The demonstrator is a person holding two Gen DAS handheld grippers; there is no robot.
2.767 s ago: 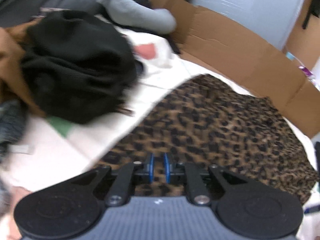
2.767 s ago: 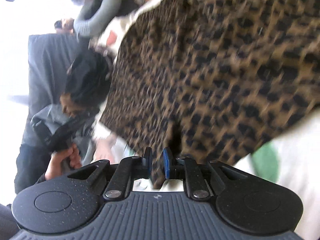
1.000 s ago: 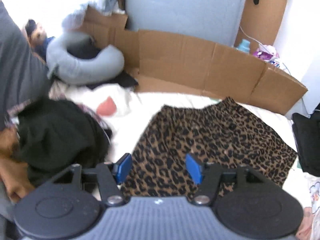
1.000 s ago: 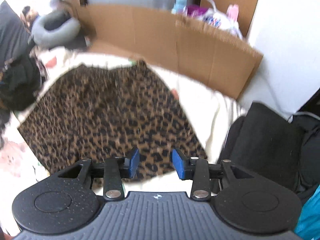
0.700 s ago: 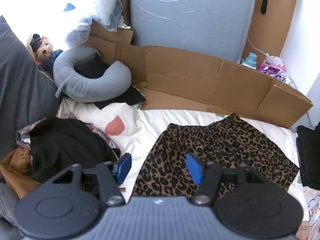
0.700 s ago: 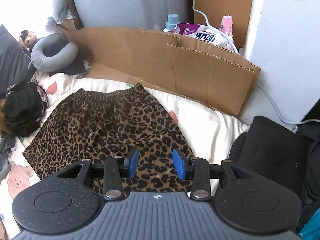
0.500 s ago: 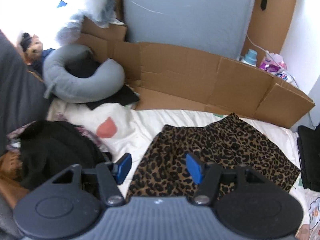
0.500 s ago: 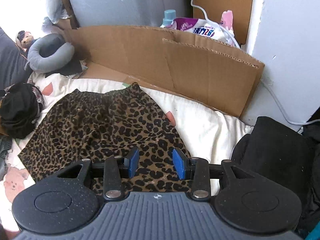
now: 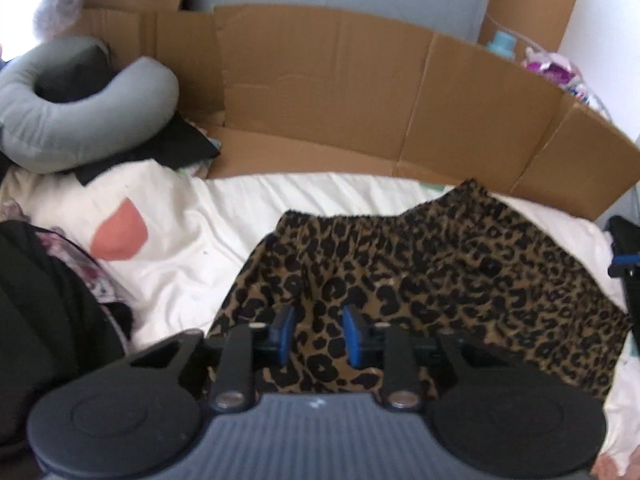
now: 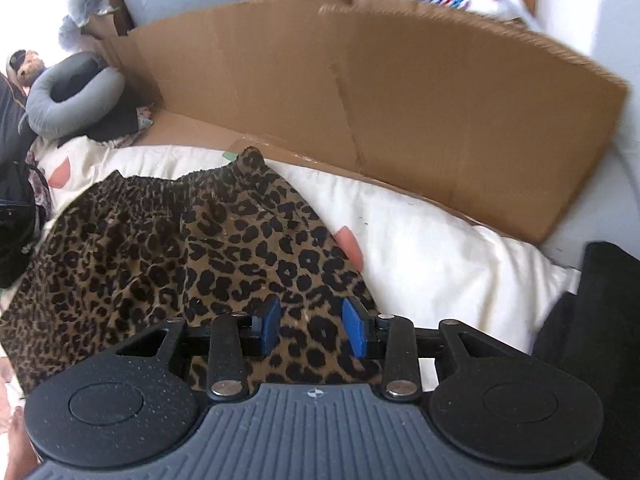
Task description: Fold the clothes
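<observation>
Above the leopard-print skirt's [image 9: 440,272] near hem: left gripper [image 9: 316,336] and right gripper [image 10: 310,326], jaws just narrowing, still parted, gripping nothing.

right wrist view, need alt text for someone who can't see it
The right gripper, fingers apart, hovers low over the near edge of a leopard-print skirt lying flat on a white sheet. Brown cardboard stands behind it.

- A leopard print, black spots on tan brown, is borne by the skirt [image 9: 460,276].
- Blue pads [image 9: 285,334] are carried on the black left gripper [image 9: 316,336].
- The bedsheet [image 9: 224,216] is cream white, with a coral patch.
- The cardboard [image 10: 400,92] is plain brown.
- The neck pillow [image 9: 76,116] is grey.
</observation>
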